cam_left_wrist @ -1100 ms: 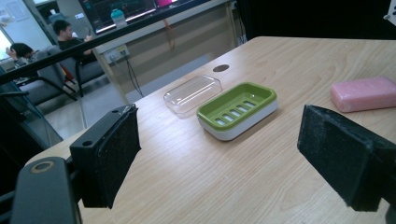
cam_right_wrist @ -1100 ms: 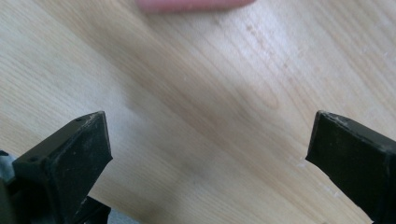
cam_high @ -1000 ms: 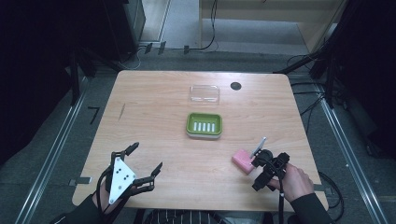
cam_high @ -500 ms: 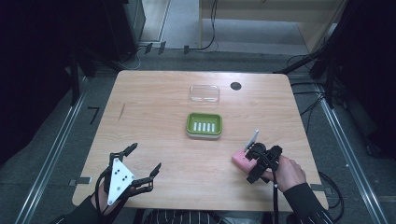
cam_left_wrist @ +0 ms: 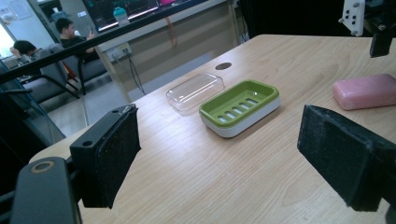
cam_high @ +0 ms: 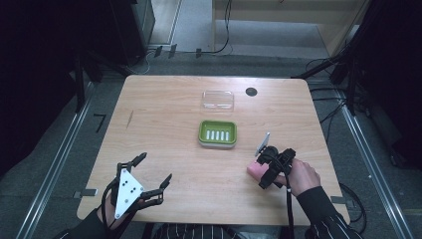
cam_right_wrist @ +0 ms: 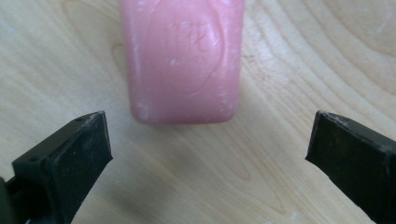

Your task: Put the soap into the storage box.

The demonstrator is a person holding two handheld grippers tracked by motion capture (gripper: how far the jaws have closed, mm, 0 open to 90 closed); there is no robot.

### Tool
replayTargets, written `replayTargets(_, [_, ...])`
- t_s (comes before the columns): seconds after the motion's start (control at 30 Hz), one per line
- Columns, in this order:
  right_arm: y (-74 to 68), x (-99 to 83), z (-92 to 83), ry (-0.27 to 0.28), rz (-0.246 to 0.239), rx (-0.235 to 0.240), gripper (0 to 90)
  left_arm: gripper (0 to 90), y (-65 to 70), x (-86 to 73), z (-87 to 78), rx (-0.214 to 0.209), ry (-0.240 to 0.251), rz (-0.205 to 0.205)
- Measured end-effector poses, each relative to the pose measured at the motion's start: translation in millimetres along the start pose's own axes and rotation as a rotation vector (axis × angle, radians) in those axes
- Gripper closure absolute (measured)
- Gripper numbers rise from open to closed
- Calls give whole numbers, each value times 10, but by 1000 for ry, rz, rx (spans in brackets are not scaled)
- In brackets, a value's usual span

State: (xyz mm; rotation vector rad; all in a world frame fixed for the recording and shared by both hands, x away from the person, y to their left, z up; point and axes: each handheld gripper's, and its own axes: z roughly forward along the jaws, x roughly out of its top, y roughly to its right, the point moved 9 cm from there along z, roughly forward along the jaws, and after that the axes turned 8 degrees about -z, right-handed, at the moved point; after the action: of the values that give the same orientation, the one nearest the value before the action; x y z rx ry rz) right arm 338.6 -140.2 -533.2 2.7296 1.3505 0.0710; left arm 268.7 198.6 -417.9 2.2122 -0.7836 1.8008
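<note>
A pink soap bar (cam_high: 255, 170) lies flat on the wooden table (cam_high: 169, 134) at the right front. My right gripper (cam_high: 263, 167) hangs directly over it, jaws wide open. In the right gripper view the soap bar (cam_right_wrist: 183, 60) lies just beyond the two black fingertips (cam_right_wrist: 70, 154), untouched, and my right gripper (cam_right_wrist: 208, 149) holds nothing. A green soap dish (cam_high: 218, 133) with a slotted bottom sits mid-table, and its clear lid (cam_high: 218, 100) lies behind it. My left gripper (cam_high: 152, 172) rests open at the front left, empty. The left gripper view shows the dish (cam_left_wrist: 240, 107), lid (cam_left_wrist: 195, 91) and soap (cam_left_wrist: 364, 91).
A round dark hole (cam_high: 251, 91) sits in the table near the far edge. Cables run across the floor behind the table, and metal rails (cam_high: 59, 149) flank both sides. In the left gripper view, people sit in chairs far in the background.
My right gripper has moved left and forward, from beside the soap bar to directly over it, and tilted downward. The left gripper has stayed put.
</note>
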Motion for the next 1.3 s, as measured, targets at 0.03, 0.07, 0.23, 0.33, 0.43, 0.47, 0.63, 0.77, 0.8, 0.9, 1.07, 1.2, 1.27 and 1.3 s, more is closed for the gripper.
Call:
replayTargets(0.03, [0, 0, 0, 0, 0, 0, 0, 133, 0, 0, 0, 0, 0, 0])
replayTargets(0.07, [-3, 13, 0, 1, -1, 4, 0, 133, -1, 0, -1, 0, 0, 0])
replayTargets(0.23, [-9, 76, 27, -7, -21, 19, 0, 133, -4, 0, -2, 2, 0, 0])
replayTargets(0.33, [-18, 106, 46, -9, -23, 27, 0, 132, -4, 0, -2, 1, 0, -1])
replayTargets(0.43, [-22, 125, 65, -10, -32, 31, 0, 132, -3, 1, -2, 2, 1, -1])
replayTargets(0.47, [-33, 146, 78, -16, -33, 38, 0, 133, -4, 1, -2, 2, 1, -1])
replayTargets(0.63, [-42, 199, 95, -8, -37, 46, 0, 132, -4, 1, -3, 2, 1, -1])
replayTargets(0.77, [-37, 240, 112, -2, -40, 51, 0, 133, -4, 1, -3, 1, 2, -1])
replayTargets(0.8, [-37, 240, 112, -2, -40, 51, 0, 133, -4, 1, -3, 1, 2, -1])
replayTargets(0.9, [-34, 276, 136, -1, -39, 54, 0, 132, -4, 1, -3, 1, 2, -1])
replayTargets(1.07, [-38, 311, 166, -8, -44, 56, 0, 133, -4, 1, -4, 1, 2, -1])
replayTargets(1.2, [-46, 332, 174, -5, -62, 54, 81, 133, -1, 2, -5, 0, 4, -1])
replayTargets(1.27, [-52, 339, 168, 2, -55, 52, 107, 132, -2, 2, -6, 0, 4, -2])
replayTargets(1.3, [-50, 343, 161, 7, -63, 46, 146, 133, -2, 2, -5, 1, 4, -1])
